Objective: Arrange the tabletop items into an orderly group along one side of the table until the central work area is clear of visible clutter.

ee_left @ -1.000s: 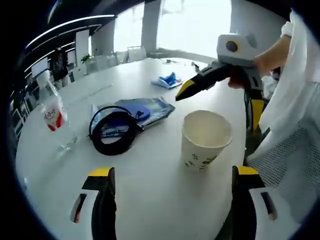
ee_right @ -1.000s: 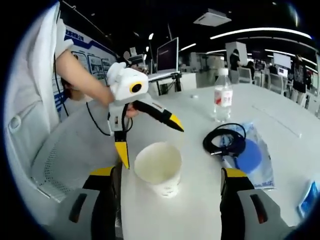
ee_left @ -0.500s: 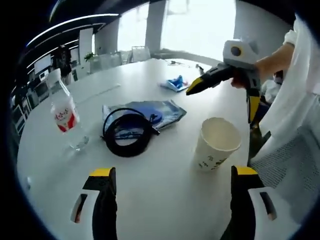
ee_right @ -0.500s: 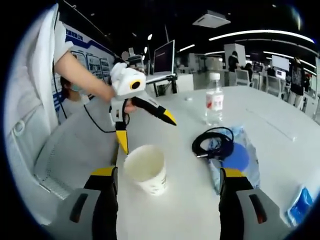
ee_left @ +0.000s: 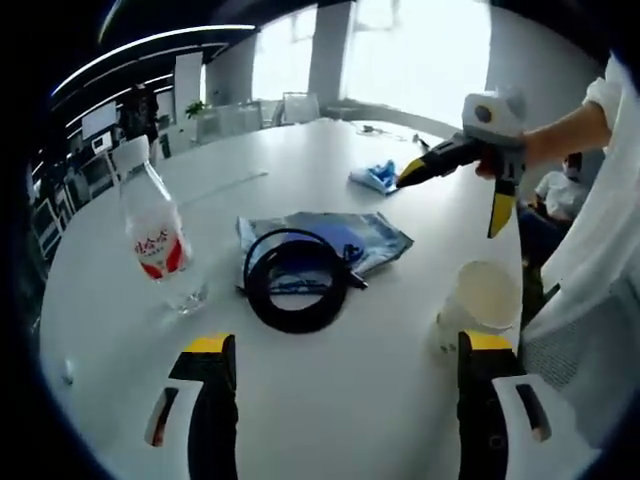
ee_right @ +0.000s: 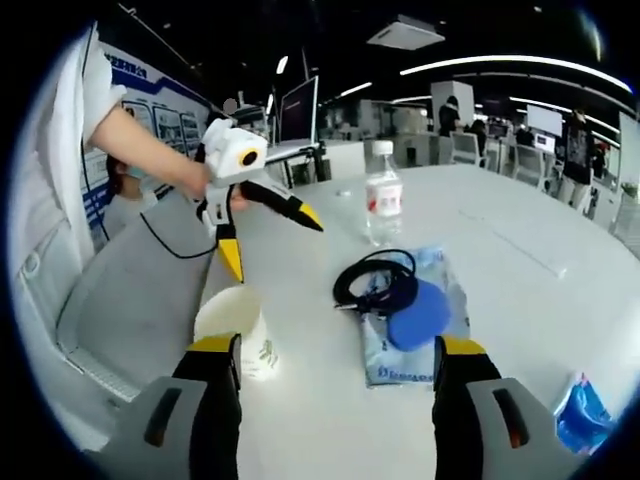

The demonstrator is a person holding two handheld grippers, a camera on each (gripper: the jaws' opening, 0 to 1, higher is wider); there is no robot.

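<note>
On the white table (ee_left: 330,400) a white paper cup (ee_left: 483,300) stands upright near the edge. A black cable coil (ee_left: 297,280) lies on a blue plastic packet (ee_left: 345,232). A water bottle (ee_left: 152,232) stands to their left, and a small blue packet (ee_left: 378,177) lies farther off. My left gripper (ee_left: 345,343) is open above the table with nothing between its jaws. My right gripper (ee_right: 335,345) is also open and empty. In the right gripper view, the cup (ee_right: 238,325) is just beyond the left jaw. The coil (ee_right: 375,280), the bottle (ee_right: 382,205) and the left gripper (ee_right: 272,245) are ahead.
A person's arm and white sleeve (ee_left: 600,170) hold the right gripper (ee_left: 450,200) open over the table's far side. The table edge (ee_right: 130,330) curves past the cup. Chairs, screens and people stand in the background.
Both views have shifted, so the cup now sits off to one side of each. The two grippers look farther apart. The items on the table have not moved.
</note>
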